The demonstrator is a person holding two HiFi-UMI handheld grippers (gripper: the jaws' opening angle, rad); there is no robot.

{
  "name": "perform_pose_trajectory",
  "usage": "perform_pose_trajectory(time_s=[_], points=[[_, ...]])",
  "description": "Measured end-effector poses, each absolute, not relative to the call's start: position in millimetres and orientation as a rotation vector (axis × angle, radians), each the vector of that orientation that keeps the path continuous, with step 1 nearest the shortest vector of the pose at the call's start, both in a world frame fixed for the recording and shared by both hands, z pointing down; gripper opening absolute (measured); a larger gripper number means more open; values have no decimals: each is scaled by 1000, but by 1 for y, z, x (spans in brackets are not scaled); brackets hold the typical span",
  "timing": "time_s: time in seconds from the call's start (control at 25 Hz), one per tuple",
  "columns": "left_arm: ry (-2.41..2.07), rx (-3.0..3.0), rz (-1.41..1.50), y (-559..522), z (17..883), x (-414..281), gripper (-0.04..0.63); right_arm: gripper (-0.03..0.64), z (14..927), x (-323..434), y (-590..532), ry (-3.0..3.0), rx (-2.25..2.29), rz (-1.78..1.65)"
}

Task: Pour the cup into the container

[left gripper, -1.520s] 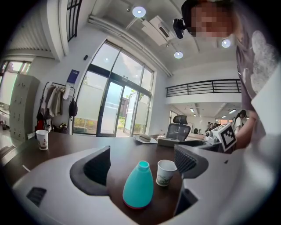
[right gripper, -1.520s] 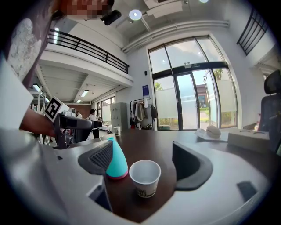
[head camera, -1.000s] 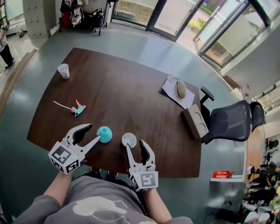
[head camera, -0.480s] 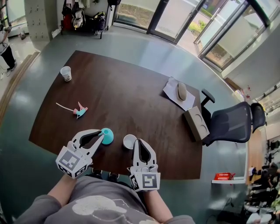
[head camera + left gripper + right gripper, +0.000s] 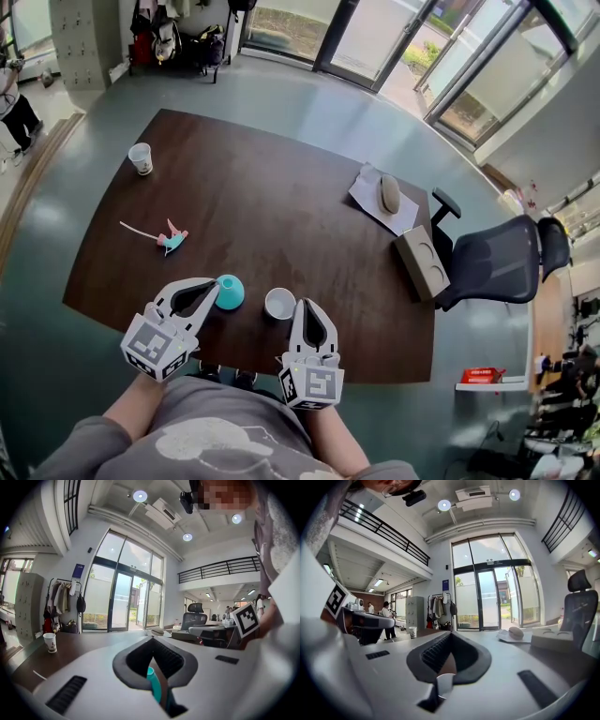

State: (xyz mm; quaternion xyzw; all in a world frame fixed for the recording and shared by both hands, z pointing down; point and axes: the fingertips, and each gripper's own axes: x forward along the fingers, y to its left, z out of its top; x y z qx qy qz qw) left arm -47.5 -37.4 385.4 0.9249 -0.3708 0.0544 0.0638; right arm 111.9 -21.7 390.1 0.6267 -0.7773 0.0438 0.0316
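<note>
A teal container (image 5: 229, 292) and a small white cup (image 5: 279, 303) stand side by side near the front edge of the dark wooden table (image 5: 281, 206). My left gripper (image 5: 215, 290) is shut, its jaws having just closed with nothing between them, and its tips lie against the container's left side. The container (image 5: 153, 686) shows teal below the closed jaws in the left gripper view. My right gripper (image 5: 300, 307) is shut too and empty, its tips just right of the cup. In the right gripper view the cup (image 5: 445, 684) peeks out low and left of the jaws.
A paper cup (image 5: 140, 157) stands at the table's far left corner. A small pink and teal thing (image 5: 169, 238) lies left of centre. At the right edge are a sheet with a beige oval object (image 5: 388, 193) and a cardboard box (image 5: 419, 262). A black office chair (image 5: 492, 258) stands beyond.
Both grippers went from wide open to shut. The left gripper's tips drew in beside the teal container, and the right gripper's tips closed just right of the white cup.
</note>
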Motion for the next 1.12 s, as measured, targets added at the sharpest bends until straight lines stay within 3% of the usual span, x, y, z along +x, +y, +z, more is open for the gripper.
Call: perform_pose_trajectory(time_s=[1.12], points=[[-1177, 2756, 175, -34, 399, -49, 8, -14, 406, 136, -19, -2317, 1899, 161]])
